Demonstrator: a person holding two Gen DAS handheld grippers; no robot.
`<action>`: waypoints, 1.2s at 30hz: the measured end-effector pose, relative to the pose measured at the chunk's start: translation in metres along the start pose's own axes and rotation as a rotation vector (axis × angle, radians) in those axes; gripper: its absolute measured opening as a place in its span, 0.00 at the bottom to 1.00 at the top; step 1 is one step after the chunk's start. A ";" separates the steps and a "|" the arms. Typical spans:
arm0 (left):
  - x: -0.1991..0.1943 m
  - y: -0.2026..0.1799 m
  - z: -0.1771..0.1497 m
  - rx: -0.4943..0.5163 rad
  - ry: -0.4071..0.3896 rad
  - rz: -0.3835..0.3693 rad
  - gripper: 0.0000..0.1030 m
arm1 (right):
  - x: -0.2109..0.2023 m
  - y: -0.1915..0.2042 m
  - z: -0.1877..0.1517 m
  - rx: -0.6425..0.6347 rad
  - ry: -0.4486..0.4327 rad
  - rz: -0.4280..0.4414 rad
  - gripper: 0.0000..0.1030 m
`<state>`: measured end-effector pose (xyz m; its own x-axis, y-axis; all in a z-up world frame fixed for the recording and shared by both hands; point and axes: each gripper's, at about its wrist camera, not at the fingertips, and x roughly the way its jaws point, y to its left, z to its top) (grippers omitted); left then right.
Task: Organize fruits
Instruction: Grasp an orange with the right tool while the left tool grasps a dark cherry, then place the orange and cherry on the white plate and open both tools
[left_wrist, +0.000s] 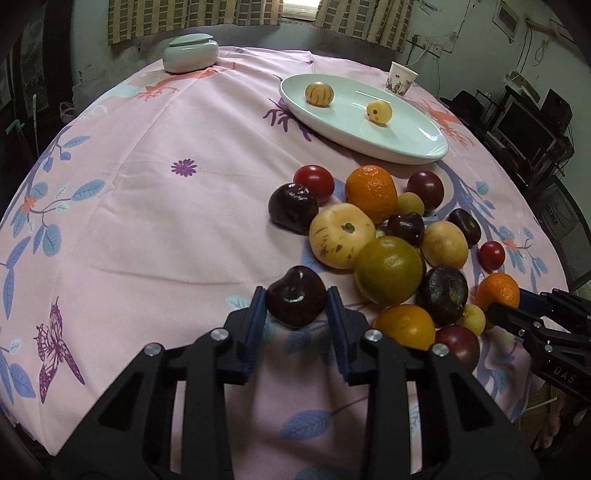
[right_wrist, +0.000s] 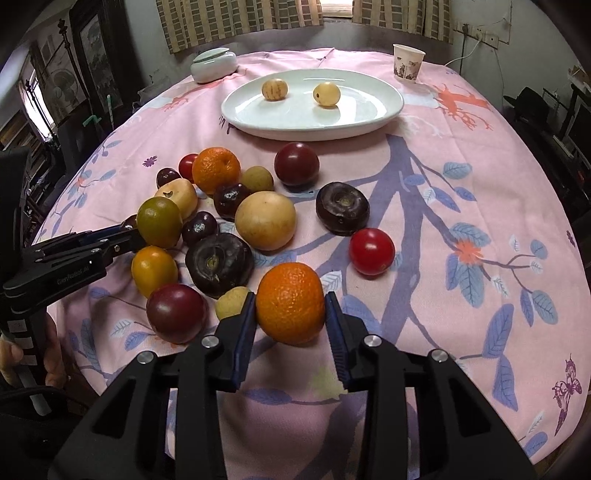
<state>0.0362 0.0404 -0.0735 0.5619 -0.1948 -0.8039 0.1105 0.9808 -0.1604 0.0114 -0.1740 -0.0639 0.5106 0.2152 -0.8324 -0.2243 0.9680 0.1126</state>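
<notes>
I see the left gripper (left_wrist: 296, 302) pinching a dark maroon glossy round fruit (left_wrist: 296, 301), pads tight on both its sides, at the near left edge of the fruit pile on the pink floral tablecloth (left_wrist: 155, 221). The right gripper (right_wrist: 290, 303) is clamped on a bright orange dimpled tangerine (right_wrist: 290, 303) at the near edge of the pile; whether that one is lifted or still on the cloth I can't tell from this angle. The rest of the pile lies loose: a green-yellow citrus (left_wrist: 388, 270), a pale yellow speckled round fruit (left_wrist: 341, 235), a small red tomato (right_wrist: 372, 251). The white oval ceramic plate (right_wrist: 354, 114) sits beyond the pile and holds two small yellow fruits, apart from each other. A paper cup (right_wrist: 408, 62) and a pale green lidded jar (left_wrist: 190, 53) stand at the far edge.
</notes>
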 end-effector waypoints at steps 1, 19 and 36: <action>-0.003 0.000 0.000 -0.001 -0.006 -0.007 0.32 | -0.003 -0.001 -0.001 0.006 -0.008 0.007 0.36; -0.040 -0.014 0.008 0.034 -0.088 -0.031 0.32 | -0.021 -0.001 0.004 0.011 -0.065 0.018 0.36; -0.013 -0.033 0.106 0.069 -0.112 -0.054 0.33 | 0.002 -0.025 0.126 -0.046 -0.128 0.010 0.36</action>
<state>0.1127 0.0108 0.0029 0.6414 -0.2496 -0.7255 0.1966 0.9675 -0.1590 0.1225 -0.1817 0.0001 0.6092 0.2427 -0.7550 -0.2665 0.9593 0.0934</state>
